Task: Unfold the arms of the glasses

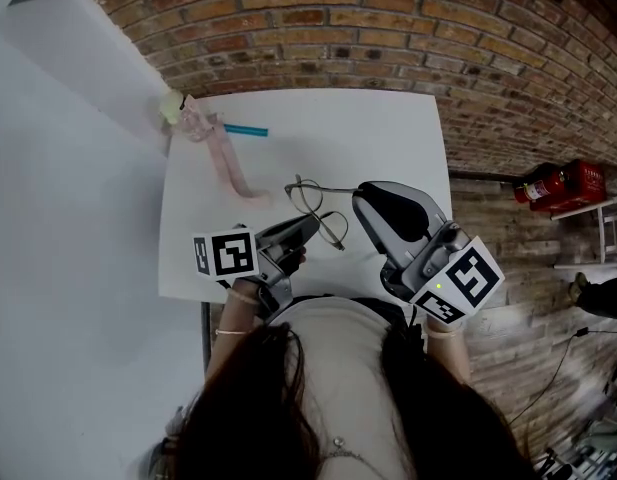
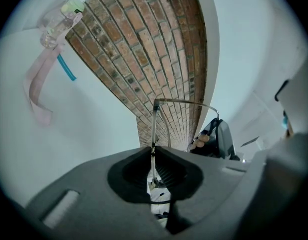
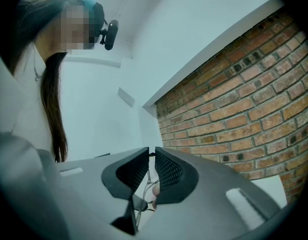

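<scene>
Fig.: L claw (image 1: 310, 224) clamped on wire glasses (image 1: 310, 200) frame. R claw (image 1: 360, 194) pinches one arm (image 1: 328, 187), apparently swung out. Other arm's state unclear. Tabletop (image 1: 368, 138) below.

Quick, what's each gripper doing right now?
Left gripper: shut on the glasses frame.
Right gripper: shut on the end of one glasses arm.

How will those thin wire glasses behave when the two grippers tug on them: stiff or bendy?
The glasses look like thin wire, so probably light and somewhat springy; a hard pull could bend them. The left gripper pinches the frame and the right gripper an arm, so the smooth wire may slip or twist between the pads.
</scene>
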Tool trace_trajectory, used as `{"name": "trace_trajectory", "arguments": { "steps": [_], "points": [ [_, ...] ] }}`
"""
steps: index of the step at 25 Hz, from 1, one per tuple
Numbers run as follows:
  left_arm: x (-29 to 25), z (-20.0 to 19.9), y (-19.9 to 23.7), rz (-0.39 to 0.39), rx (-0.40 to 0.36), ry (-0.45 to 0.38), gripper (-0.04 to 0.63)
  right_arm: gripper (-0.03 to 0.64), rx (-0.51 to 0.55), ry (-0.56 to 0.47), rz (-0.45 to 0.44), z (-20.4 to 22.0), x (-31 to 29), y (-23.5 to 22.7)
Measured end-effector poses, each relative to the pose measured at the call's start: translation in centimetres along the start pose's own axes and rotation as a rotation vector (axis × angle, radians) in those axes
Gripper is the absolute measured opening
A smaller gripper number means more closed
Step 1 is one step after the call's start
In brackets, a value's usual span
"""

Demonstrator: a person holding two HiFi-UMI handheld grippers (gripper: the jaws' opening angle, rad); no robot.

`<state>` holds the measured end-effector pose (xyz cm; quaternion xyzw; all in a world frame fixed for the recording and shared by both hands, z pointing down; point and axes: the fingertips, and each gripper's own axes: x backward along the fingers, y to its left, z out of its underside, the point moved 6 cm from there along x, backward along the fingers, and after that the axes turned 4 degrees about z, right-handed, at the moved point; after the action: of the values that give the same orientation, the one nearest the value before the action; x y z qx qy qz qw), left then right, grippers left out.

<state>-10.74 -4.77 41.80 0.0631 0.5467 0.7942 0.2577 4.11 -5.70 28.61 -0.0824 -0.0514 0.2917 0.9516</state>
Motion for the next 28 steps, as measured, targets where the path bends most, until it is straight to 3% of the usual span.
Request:
{"name": "trace_trajectory", "arguments": {
  "steps": [21, 28],
  "points": [
    [-0.7, 1.1, 0.3, -0.026, -0.028, 0.080, 0.023, 0.043, 0.008, -0.005, 0.010, -0.1, 0.0, -0.5],
    [-0.9, 0.9, 0.4, -0.007, -0.002, 0.060, 0.021, 0.045, 0.000, -0.016, 0.006, -0.1, 0.0, -0.5]
  ]
}}
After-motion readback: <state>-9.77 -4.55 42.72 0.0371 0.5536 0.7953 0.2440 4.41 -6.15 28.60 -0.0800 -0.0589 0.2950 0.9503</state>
